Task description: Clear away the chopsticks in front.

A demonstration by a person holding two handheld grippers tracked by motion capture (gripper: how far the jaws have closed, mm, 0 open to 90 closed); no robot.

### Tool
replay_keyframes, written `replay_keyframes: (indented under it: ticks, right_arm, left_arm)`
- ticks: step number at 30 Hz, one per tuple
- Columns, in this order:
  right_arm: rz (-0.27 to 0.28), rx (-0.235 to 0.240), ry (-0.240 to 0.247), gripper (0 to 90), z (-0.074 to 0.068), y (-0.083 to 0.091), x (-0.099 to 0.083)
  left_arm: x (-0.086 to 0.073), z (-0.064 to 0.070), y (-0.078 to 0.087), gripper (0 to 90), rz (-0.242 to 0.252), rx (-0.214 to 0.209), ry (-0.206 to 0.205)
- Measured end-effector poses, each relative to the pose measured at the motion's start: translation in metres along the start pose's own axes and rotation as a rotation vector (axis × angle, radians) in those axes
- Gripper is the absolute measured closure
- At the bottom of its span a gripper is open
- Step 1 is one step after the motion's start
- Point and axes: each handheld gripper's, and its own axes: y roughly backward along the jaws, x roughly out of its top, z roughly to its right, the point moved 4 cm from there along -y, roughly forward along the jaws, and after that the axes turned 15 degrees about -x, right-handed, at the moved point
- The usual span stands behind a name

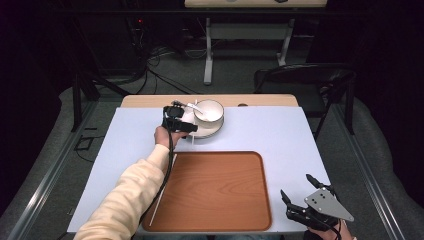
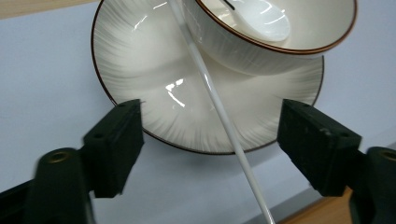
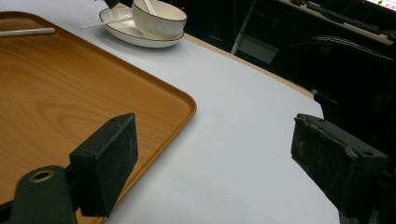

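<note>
— Grippers first, nearest to me. What have you got?

— I see my right gripper [image 1: 299, 191] at the near right corner of the table [image 1: 295, 135], off the tray's right edge, jaws spread wide with nothing between them. In the right gripper view they frame bare white tabletop and the tray's rounded corner.

— And the tray?

— The wooden tray [image 1: 215, 190] lies at the near middle, bare inside. A white chopstick [image 1: 163, 190] runs along its left edge, partly under my sleeve [image 1: 127, 195].

— Further out?

— My left gripper [image 1: 181, 117] is at the far middle, reaching the plate [image 1: 202, 132] from its left side. Its jaws are released, standing well apart either side of the plate's near rim in the left gripper view. A second white chopstick [image 2: 219, 112] slants between them, lying across the plate; neither pad touches it.

— What's on the plate?

— A white bowl [image 1: 210, 112] with a dark rim sits on it, and a white spoon [image 2: 261, 21] rests inside the bowl. Beyond that, the table's wooden far edge.
</note>
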Motion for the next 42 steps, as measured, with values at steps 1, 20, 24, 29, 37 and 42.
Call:
replay_keyframes:
  ticks: [1,20,24,29,37,42]
  right_arm:
    - [0.0,0.0,0.0,14.3,0.0,0.0,0.0]
    - [-0.002,-0.002,-0.005,14.3,0.0,0.0,0.0]
    - [-0.004,-0.001,-0.004,14.3,0.0,0.0,0.0]
    - [-0.004,-0.003,-0.006,14.3,0.0,0.0,0.0]
    - [-0.004,-0.004,-0.005,14.3,0.001,0.0,0.0]
    - [-0.003,-0.006,-0.008,14.3,0.001,0.0,0.0]
  left_arm:
    - [0.001,-0.001,-0.002,28.9,0.0,0.0,0.002]
    - [0.01,-0.016,-0.032,65.5,-0.039,-0.006,0.052]
    - [0.009,-0.019,-0.035,69.7,-0.034,0.012,0.066]
    - [0.011,-0.024,-0.036,77.0,-0.015,0.026,0.089]
    - [0.013,-0.03,-0.034,84.4,-0.027,0.04,0.092]
    - [0.013,-0.037,-0.028,85.0,-0.022,0.042,0.103]
